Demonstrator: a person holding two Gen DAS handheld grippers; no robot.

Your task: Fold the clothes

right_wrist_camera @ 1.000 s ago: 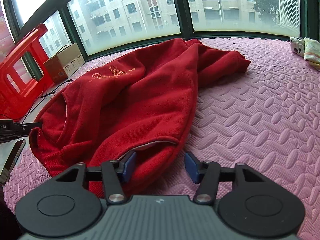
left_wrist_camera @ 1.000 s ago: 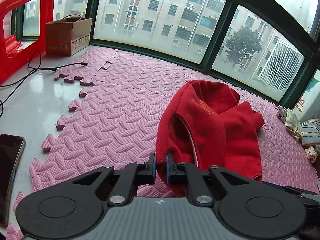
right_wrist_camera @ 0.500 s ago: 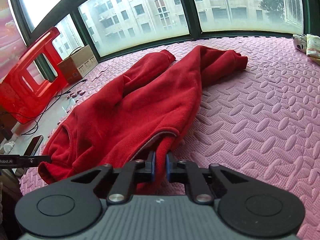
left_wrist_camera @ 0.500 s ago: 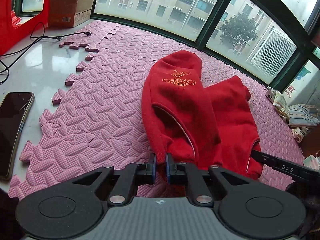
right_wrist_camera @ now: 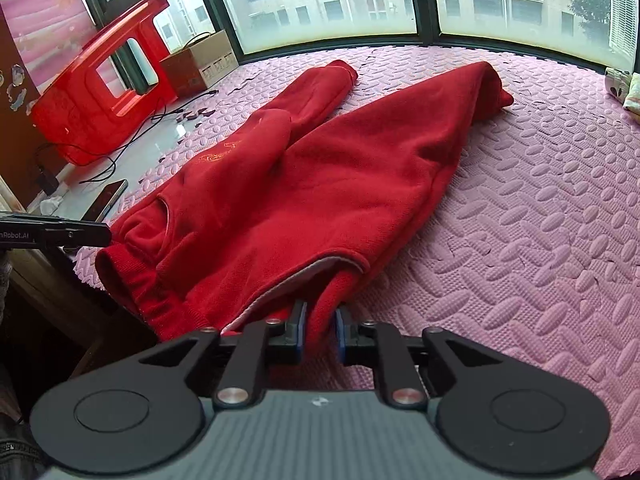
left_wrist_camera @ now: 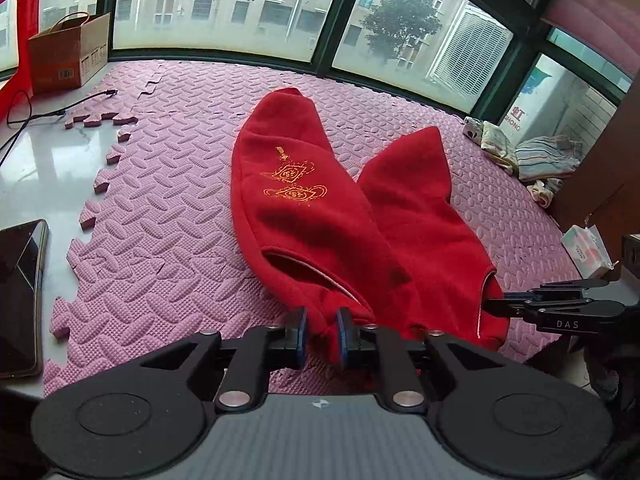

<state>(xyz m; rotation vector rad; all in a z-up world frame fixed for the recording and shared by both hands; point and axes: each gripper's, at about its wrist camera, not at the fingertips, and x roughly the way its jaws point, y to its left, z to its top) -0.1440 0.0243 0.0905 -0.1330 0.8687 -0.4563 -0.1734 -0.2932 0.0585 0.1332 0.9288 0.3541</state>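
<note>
From the left side, the left gripper [left_wrist_camera: 321, 334] is clamped on the waistband of the red trousers [left_wrist_camera: 320, 216], which lie stretched out on the pink mat [left_wrist_camera: 168, 208]; a phone [left_wrist_camera: 20, 280] sits beside the mat. From the right side, the right gripper [right_wrist_camera: 320, 330] pinches the waistband's other corner.

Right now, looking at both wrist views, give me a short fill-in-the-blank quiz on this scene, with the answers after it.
1. The left gripper is shut on the waistband of the ____ trousers.
2. The embroidery on the trousers is ____ in colour.
3. The trousers lie on a foam mat of ____ colour.
4. The right gripper is ____ on the same trousers.

Answers: red; gold; pink; shut
</note>
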